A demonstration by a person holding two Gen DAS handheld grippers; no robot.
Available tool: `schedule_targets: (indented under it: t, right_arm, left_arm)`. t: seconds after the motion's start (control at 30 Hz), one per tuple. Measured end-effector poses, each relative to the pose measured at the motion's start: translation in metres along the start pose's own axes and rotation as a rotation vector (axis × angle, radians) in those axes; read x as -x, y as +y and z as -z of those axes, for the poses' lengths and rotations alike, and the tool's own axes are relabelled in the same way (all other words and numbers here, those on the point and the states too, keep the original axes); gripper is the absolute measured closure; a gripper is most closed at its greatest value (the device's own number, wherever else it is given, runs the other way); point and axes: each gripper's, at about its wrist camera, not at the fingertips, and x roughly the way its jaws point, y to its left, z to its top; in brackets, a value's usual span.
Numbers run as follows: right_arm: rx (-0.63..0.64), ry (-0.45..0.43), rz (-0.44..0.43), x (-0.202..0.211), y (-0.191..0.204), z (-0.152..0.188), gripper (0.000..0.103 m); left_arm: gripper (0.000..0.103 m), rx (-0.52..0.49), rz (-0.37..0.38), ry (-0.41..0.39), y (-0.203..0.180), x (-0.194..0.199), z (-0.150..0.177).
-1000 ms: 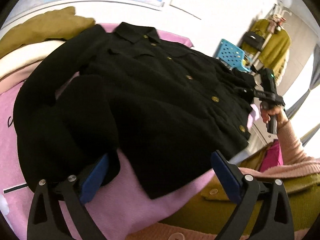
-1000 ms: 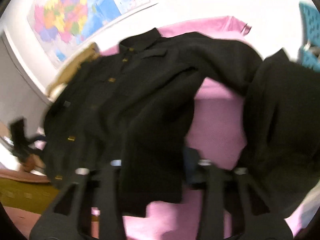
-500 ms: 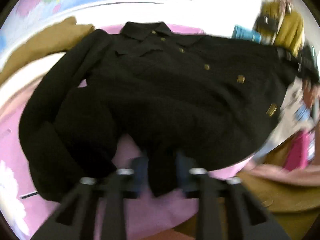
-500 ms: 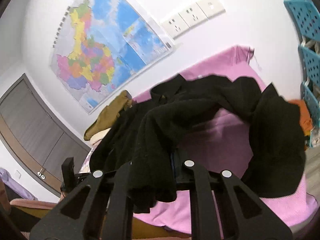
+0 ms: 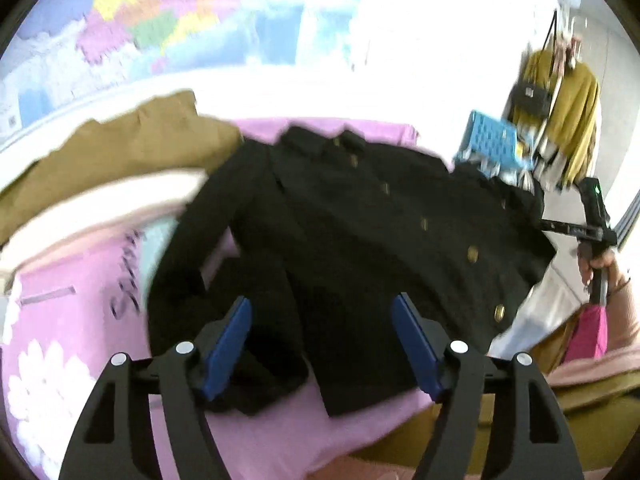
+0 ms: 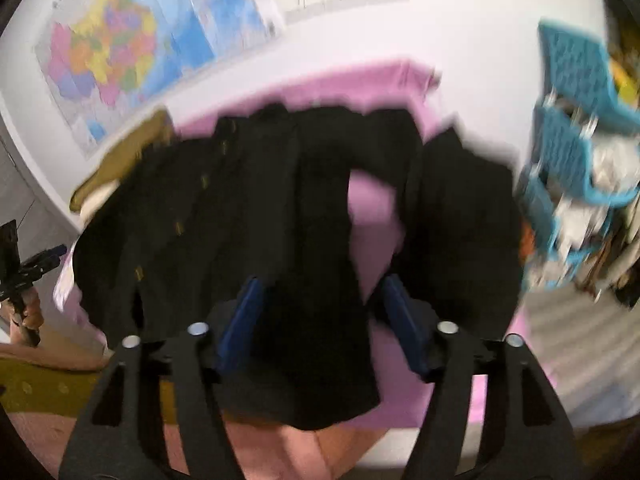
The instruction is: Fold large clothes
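A black button-front jacket lies spread on the pink bed sheet, collar toward the wall. My left gripper hovers over its near hem; its jaws are opening and the blue pads stand apart from the cloth. In the right wrist view the same jacket has a folded strip of black cloth running between the jaws of my right gripper. Those jaws are opening too, and the pads do not press on it. The jacket's far sleeve lies out to the right.
An olive garment and pale bedding lie at the back left by the wall map. Blue baskets and a hanging yellow garment stand to the right of the bed. A person's pink sleeve is at the right edge.
Half a second ago both grippers were shut on black cloth and lifting it. Now both have opened and the cloth has dropped back. Both views have risen and tilted.
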Motion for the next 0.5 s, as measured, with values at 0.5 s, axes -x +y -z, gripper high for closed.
schedule_targets:
  t: [0.5]
  right_arm:
    - [0.218, 0.115, -0.024, -0.182, 0.086, -0.141, 0.038]
  left_arm:
    - [0.037, -0.047, -0.126, 0.148, 0.003, -0.162, -0.117]
